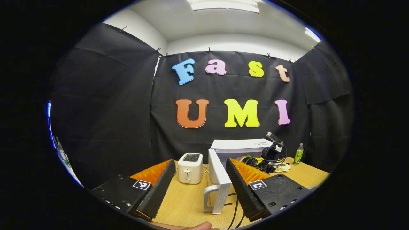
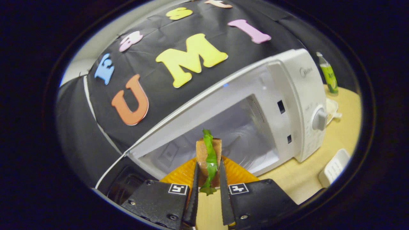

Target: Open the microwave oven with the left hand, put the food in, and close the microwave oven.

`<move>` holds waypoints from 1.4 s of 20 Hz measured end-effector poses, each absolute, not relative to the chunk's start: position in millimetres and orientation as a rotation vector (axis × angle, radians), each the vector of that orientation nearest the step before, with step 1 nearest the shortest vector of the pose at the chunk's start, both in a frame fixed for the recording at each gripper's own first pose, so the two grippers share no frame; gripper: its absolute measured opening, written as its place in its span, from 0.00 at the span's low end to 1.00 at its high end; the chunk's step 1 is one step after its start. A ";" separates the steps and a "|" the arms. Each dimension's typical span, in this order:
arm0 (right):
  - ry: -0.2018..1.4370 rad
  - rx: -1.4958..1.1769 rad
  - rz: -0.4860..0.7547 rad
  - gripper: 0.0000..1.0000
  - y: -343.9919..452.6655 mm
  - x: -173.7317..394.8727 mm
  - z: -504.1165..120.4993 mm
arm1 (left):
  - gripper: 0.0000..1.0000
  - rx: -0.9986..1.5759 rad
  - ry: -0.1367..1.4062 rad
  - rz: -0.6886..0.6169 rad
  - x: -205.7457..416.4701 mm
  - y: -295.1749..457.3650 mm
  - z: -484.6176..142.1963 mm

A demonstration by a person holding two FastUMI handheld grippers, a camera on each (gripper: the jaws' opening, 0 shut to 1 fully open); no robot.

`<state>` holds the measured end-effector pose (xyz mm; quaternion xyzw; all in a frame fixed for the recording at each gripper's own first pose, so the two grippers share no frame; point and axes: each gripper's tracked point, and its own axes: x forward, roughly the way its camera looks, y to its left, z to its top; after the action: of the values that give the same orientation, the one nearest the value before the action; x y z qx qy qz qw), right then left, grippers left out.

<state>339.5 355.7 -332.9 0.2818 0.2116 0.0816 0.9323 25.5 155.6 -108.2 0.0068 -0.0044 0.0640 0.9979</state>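
The microwave oven [image 2: 243, 105] has been opened, its door [image 1: 219, 179] swung wide. A sandwich [image 2: 209, 156], seemingly bread with lettuce, is clamped in the right hand-held gripper [image 2: 208, 188] just before the cavity, not yet placed inside. The left hand-held gripper [image 1: 198, 188] is spread and empty above the counter [image 1: 188, 198]; closing is left.

toaster [image 1: 190, 167] left of microwave [image 1: 238, 148]
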 end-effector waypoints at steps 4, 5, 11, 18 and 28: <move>0.390 0.840 0.031 0.33 355.6 372.3 -348.9 | 0.95 0.023 0.010 0.149 31.4 167.6 -115.9; 0.386 0.897 -0.006 0.33 354.5 376.3 -353.3 | 0.95 0.023 0.015 0.152 33.0 169.1 -117.9; 0.379 1.029 -0.135 0.34 349.6 383.0 -378.9 | 0.84 0.021 0.040 0.158 36.0 179.1 -127.8; 0.371 0.848 -0.180 0.37 335.1 390.0 -393.3 | 0.84 -0.005 0.049 0.156 34.0 184.0 -134.1; 0.329 0.472 -0.237 0.68 301.3 380.9 -390.3 | 1.00 -0.003 0.066 0.159 28.2 189.9 -142.3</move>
<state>380.9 301.3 -390.3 0.2320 0.1618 -0.1168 0.9520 28.2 189.9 -142.3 -0.0017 0.0330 0.0794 0.9963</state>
